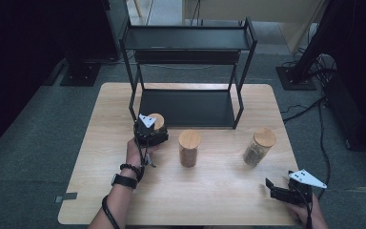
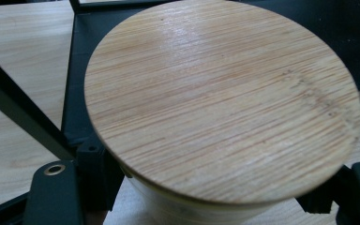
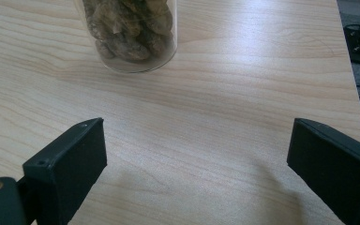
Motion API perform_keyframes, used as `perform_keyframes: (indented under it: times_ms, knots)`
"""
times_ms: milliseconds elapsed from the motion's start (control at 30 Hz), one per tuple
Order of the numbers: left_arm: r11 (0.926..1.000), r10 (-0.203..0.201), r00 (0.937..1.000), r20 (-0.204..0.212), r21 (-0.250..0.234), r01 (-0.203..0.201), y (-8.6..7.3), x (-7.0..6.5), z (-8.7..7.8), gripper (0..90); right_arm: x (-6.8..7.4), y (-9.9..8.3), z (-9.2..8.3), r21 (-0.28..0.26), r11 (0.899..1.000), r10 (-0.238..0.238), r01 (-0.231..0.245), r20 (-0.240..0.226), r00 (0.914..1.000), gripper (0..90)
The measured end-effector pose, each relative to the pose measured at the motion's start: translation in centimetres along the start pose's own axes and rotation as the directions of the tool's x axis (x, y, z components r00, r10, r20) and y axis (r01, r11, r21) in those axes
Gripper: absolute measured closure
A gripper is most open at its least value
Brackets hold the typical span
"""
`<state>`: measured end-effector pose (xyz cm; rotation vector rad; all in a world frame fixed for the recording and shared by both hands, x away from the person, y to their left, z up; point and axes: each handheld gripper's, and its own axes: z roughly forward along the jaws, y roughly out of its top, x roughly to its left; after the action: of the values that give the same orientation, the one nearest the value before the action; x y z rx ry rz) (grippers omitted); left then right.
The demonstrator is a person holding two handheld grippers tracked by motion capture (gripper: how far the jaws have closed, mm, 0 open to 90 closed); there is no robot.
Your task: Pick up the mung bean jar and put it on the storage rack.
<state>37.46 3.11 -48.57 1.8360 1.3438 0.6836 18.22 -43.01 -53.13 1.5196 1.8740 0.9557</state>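
I have the left gripper [image 1: 148,131] clamped on a jar with a bamboo lid [image 2: 220,98], its jaws pressed against the body just under the lid. The jar sits near the middle of the table [image 1: 95,191], right in front of the black shelf rack [image 1: 188,40] that stands along the far edge. I judge the step in hand to be carrying this jar onto the rack's lower shelf [image 1: 186,107], which lies just beyond it.

The next move calls for lifting enough to clear the shelf's front lip, then going in between the two front posts; the left front post [image 1: 134,90] stands close beside the jar and is the thing most likely to be clipped.

My right gripper [image 3: 197,154] rests near the table's near right corner, jaws wide apart with nothing between them, pointing at a glass jar of dried pieces [image 3: 129,33]. A third jar [image 1: 189,148] stands mid-table, apart from my path.
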Motion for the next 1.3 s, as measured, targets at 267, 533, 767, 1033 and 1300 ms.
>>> perform_keyframes:
  times_ms: [267,533,767,1033,1300]
  knots:
    - [1.0,-0.009,1.0,0.002,0.003,0.009,0.7,-0.1,0.8,25.6,-0.1,0.0,0.0,0.001,1.0,0.011,-0.011,0.007,0.9999,4.6]
    - [1.0,0.0,1.0,-0.004,-0.001,0.0,1.2,-0.2,1.4,25.6,-0.1,0.0,0.0,0.001,1.0,0.015,-0.015,0.008,0.9999,4.6]
    - [1.0,-0.007,0.9999,-0.01,0.003,0.007,1.7,0.0,2.0,25.5,-0.1,0.0,0.0,0.001,1.0,0.013,-0.013,0.008,0.9999,4.6]
    - [1.0,-0.006,0.9999,-0.011,0.006,0.006,2.0,0.0,2.4,25.6,-0.1,0.0,0.0,0.003,1.0,0.011,-0.011,0.009,0.9999,4.6]
    - [1.0,0.0,0.9999,-0.012,0.004,0.0,2.7,-0.2,2.9,25.6,-0.1,0.0,0.0,0.002,1.0,0.014,-0.014,0.009,0.9999,4.6]
